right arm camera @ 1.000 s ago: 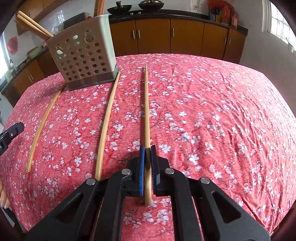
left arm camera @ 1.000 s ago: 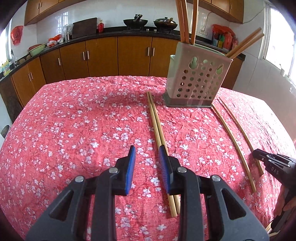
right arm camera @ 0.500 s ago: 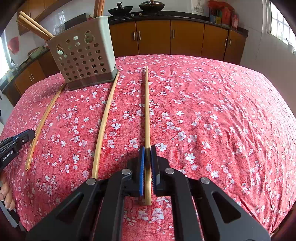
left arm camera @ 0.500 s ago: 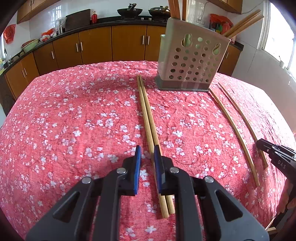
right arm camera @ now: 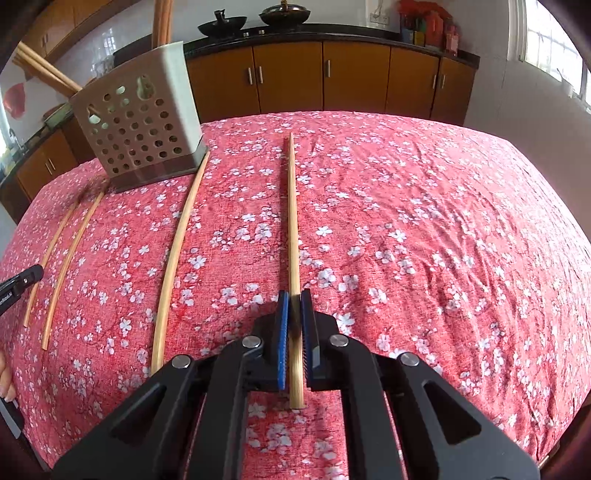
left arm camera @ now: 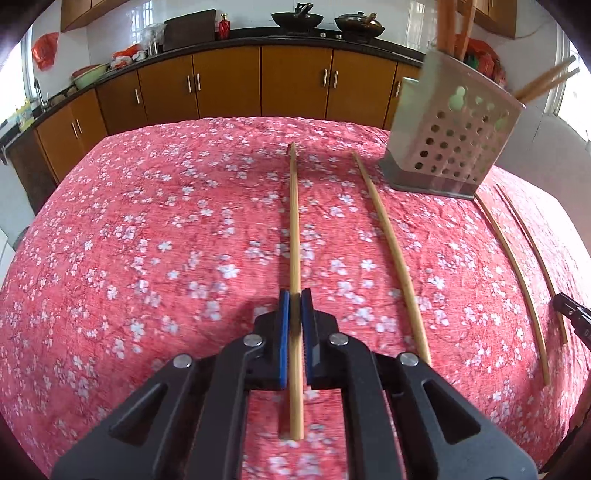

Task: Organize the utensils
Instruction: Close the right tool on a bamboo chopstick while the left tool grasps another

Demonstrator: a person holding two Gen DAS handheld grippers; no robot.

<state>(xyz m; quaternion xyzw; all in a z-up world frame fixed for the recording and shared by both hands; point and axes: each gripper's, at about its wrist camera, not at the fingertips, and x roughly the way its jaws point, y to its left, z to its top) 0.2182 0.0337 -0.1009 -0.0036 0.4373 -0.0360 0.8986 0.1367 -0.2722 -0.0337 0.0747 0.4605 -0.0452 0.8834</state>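
1. Here, both claws are clamped on a chopstick each. In the left wrist view the left gripper (left arm camera: 295, 295) has its blue pads pressed against a chopstick (left arm camera: 294, 229) that runs straight away from the camera over the red floral tablecloth (left arm camera: 147, 240).
2. In the right wrist view the right gripper (right arm camera: 294, 295) pinches another chopstick (right arm camera: 293, 221) the same way, near its blunt end, with the thin tip pointing toward the cabinets (right arm camera: 354, 77).
3. The perforated utensil holder (left arm camera: 454, 144) stands upright on the cloth with several chopsticks sticking out of its top. It sits at the far right in the left view and at the far left (right arm camera: 138, 136) in the right view.
4. Only the left view shows a loose chopstick (left arm camera: 391, 254) lying just right of the held one, with its far tip close to the holder's base.
5. Two more sticks (left arm camera: 517, 273) curve along the right edge there. The right view shows one of them (right arm camera: 177, 251) with its far end touching the holder's base.
6. Only the right view shows fingertips (right arm camera: 5, 380) at its left border; the left view shows the tip of the other claw at its right border.
7. The left view alone takes in the counter corner with a red bottle (left arm camera: 224, 27) and bowls.
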